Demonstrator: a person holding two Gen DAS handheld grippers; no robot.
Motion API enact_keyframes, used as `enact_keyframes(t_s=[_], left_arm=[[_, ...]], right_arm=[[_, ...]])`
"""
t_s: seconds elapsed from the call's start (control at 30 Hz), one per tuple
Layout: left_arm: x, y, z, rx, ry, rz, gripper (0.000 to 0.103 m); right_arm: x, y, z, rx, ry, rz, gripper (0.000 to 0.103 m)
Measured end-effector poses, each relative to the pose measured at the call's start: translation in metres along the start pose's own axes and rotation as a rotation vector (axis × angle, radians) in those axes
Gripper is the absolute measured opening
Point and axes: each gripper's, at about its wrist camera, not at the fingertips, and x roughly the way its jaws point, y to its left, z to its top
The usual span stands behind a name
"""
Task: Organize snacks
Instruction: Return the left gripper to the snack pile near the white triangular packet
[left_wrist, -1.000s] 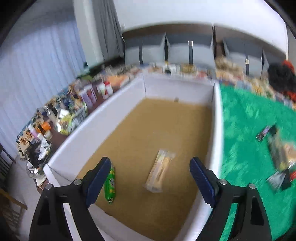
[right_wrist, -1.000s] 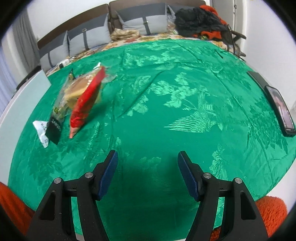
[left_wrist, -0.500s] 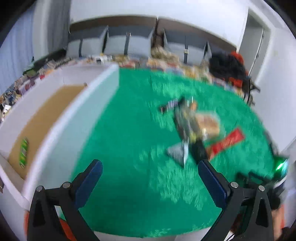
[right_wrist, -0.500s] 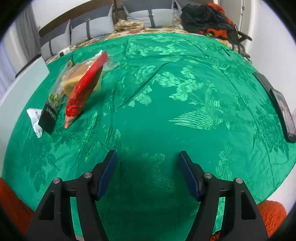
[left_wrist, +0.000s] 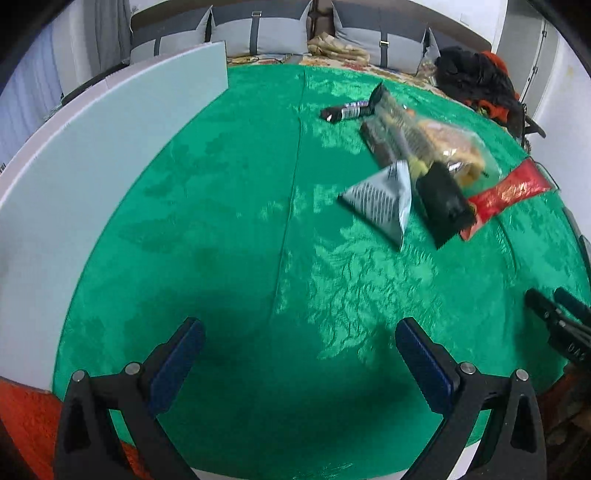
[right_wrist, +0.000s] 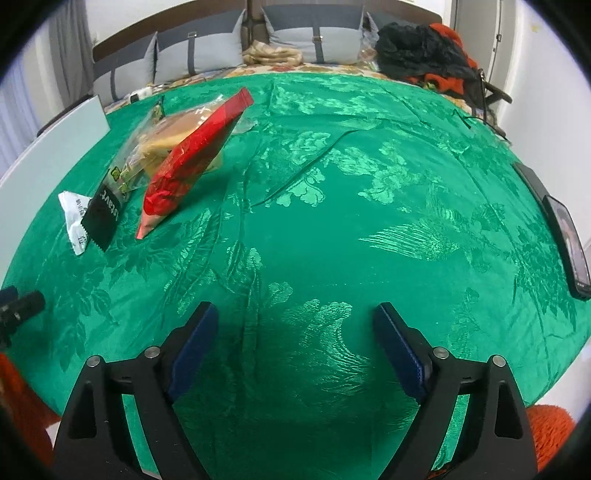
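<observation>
A heap of snacks lies on the green tablecloth (left_wrist: 229, 229): a silver triangular pack (left_wrist: 384, 197), a black pack (left_wrist: 445, 203), a red pack (left_wrist: 509, 192), a clear bag of biscuits (left_wrist: 448, 147) and a dark bar (left_wrist: 347, 110). The white box (left_wrist: 85, 147) stands at the left. My left gripper (left_wrist: 299, 350) is open and empty, above the cloth in front of the heap. My right gripper (right_wrist: 295, 328) is open and empty, to the right of the heap; its view shows the red pack (right_wrist: 192, 162), black pack (right_wrist: 105, 218) and silver pack (right_wrist: 74, 218).
A black phone (right_wrist: 565, 240) lies at the table's right edge. A sofa with grey cushions (right_wrist: 306, 33) and a pile of dark clothes (right_wrist: 421, 55) stand behind the table. An orange rug (right_wrist: 546, 428) lies below.
My left gripper has swung right, from over the box with its snacks to over the green cloth facing the heap. My right gripper has crept slightly forward.
</observation>
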Motion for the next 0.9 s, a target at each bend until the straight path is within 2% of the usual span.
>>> enact_keyframes(t_s=[0.4,0.9], left_arm=[[-0.001,0.001,-0.011,0.036,-0.028,0.035,0.103],[-0.004,-0.002,-0.015,0.075,-0.06,0.027,0.103]], right_arm=[[0.001,0.003,0.0,0.013,0.001,-0.012,0.091],[0.001,0.004,-0.001,0.013,-0.007,-0.017,0.093]])
